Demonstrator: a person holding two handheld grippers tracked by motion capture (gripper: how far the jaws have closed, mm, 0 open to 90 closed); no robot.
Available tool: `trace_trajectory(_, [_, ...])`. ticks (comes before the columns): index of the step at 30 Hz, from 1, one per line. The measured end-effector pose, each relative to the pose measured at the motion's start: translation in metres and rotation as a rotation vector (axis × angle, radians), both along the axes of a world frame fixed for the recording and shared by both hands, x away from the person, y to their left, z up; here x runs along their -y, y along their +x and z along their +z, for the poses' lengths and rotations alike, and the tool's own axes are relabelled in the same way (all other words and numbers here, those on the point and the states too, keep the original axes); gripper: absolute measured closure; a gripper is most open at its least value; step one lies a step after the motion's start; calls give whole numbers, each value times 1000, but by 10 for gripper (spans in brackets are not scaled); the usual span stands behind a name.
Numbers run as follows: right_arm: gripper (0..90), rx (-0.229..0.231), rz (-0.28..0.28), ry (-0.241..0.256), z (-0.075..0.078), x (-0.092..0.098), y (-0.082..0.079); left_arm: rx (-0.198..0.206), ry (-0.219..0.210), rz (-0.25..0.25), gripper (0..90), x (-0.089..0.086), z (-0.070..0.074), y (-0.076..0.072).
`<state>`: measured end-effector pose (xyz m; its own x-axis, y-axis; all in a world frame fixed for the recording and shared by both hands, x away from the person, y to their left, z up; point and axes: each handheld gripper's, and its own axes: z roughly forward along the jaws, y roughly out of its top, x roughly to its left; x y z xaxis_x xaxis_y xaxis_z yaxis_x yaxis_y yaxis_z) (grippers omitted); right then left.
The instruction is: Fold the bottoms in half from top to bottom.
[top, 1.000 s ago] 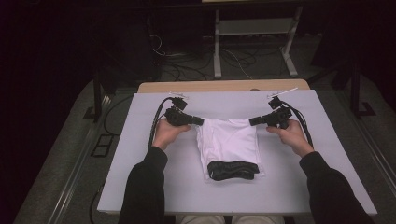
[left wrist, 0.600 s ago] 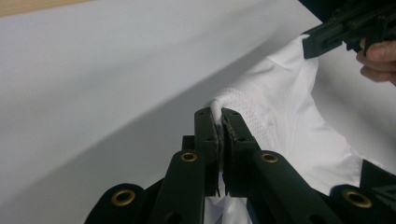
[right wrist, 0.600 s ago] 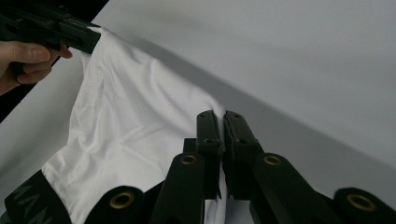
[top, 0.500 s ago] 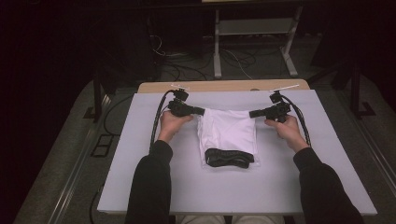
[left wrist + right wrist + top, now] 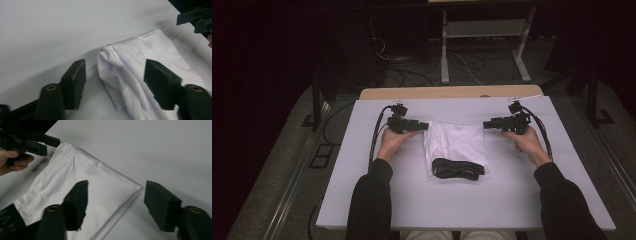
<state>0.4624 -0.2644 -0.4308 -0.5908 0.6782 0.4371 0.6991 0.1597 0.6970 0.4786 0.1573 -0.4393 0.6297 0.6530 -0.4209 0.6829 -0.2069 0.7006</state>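
A folded white garment (image 5: 457, 142) lies in the middle of the white table cover (image 5: 362, 190), with a black band (image 5: 455, 169) at its near end. My left gripper (image 5: 424, 126) sits at the garment's far left corner. In the left gripper view its jaws stand open (image 5: 117, 80) on either side of that bunched corner (image 5: 130, 75). My right gripper (image 5: 486, 124) rests just off the far right corner. It is open (image 5: 120, 202) over the cloth's edge (image 5: 82, 177).
A wooden table edge (image 5: 447, 92) runs along the far side of the cover. Beyond it the dark floor holds cables (image 5: 412, 62) and a metal stand (image 5: 484, 45). Bare cover lies to the left, right and near side of the garment.
The garment slid away from the person with both grippers at its far corners, then stopped. The right gripper has since drawn a little to the right, off the corner.
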Motion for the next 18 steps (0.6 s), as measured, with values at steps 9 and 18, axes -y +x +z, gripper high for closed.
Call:
trace_trajectory(9, [0, 41, -25, -56, 7, 11, -16, 32, 3, -10, 30, -7, 10, -11])
trace_trajectory(18, [0, 69, -32, -63, 19, 19, -33, 89, 18, -16, 0, -12, 25, -29])
